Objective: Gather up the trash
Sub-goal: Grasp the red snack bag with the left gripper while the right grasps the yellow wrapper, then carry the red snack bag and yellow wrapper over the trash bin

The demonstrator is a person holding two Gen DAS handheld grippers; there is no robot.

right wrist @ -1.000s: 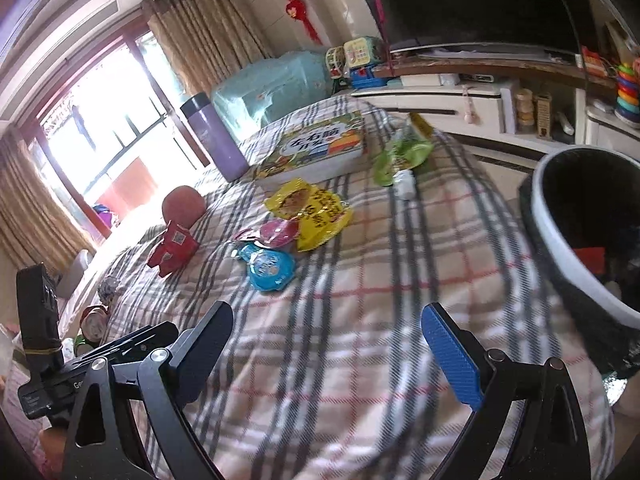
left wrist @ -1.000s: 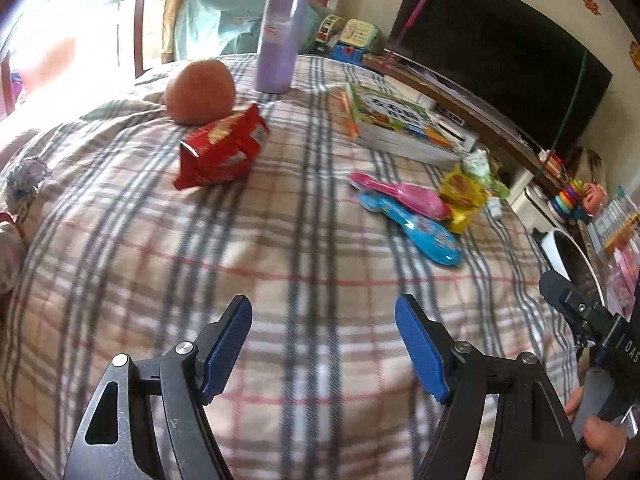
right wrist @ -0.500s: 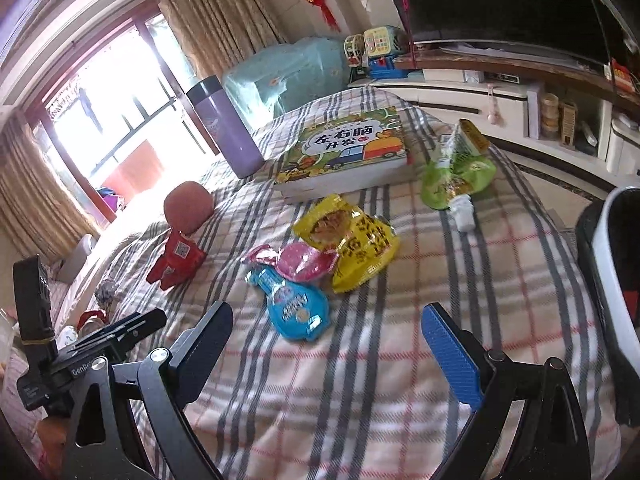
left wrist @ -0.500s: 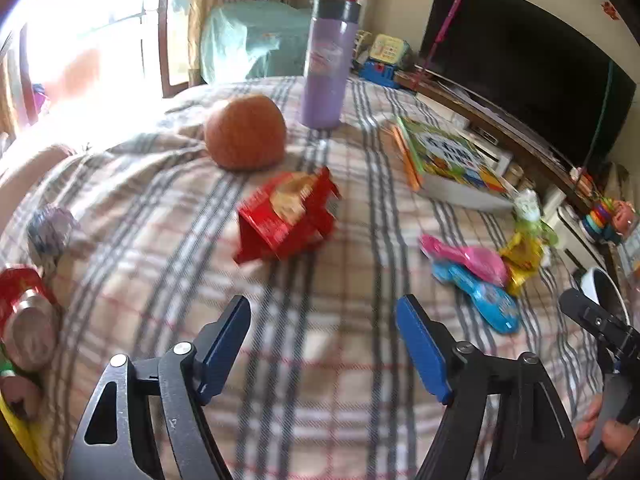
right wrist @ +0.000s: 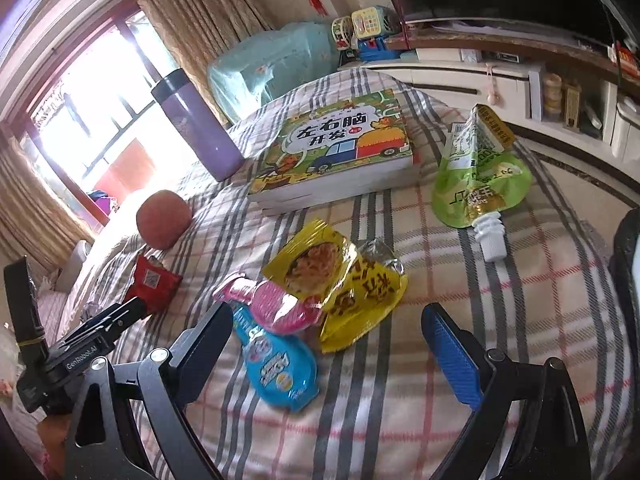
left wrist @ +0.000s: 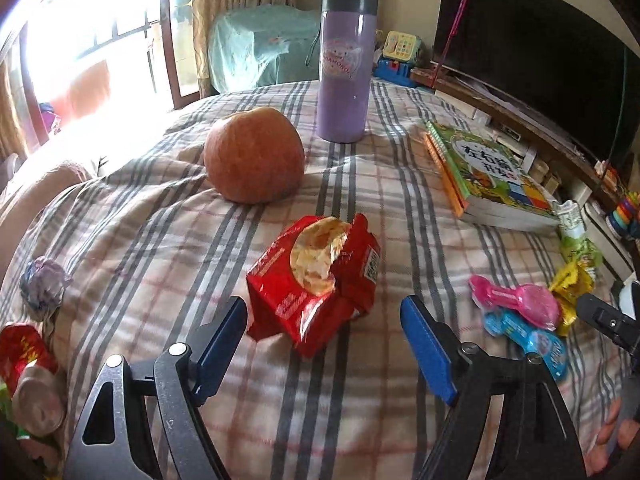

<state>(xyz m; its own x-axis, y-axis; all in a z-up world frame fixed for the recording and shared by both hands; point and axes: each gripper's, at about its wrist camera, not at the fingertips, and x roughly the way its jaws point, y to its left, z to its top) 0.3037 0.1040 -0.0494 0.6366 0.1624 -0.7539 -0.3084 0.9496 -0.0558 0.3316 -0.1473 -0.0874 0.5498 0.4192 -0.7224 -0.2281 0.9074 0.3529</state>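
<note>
On the plaid-covered bed (left wrist: pixel 160 240), a torn red snack wrapper (left wrist: pixel 316 280) was seen just ahead of the left gripper (left wrist: pixel 322 344), whose jaws were spread with nothing pinched. The right gripper (right wrist: pixel 326 344) was likewise held spread, with the yellow wrapper (right wrist: pixel 340 280) and blue packet (right wrist: pixel 276 364) lying between its jaws, ungripped.

A home: television (left wrist: pixel 536 60), curtains (right wrist: pixel 208 28), plaid blanket (left wrist: pixel 360 200), toys (right wrist: pixel 364 30).
</note>
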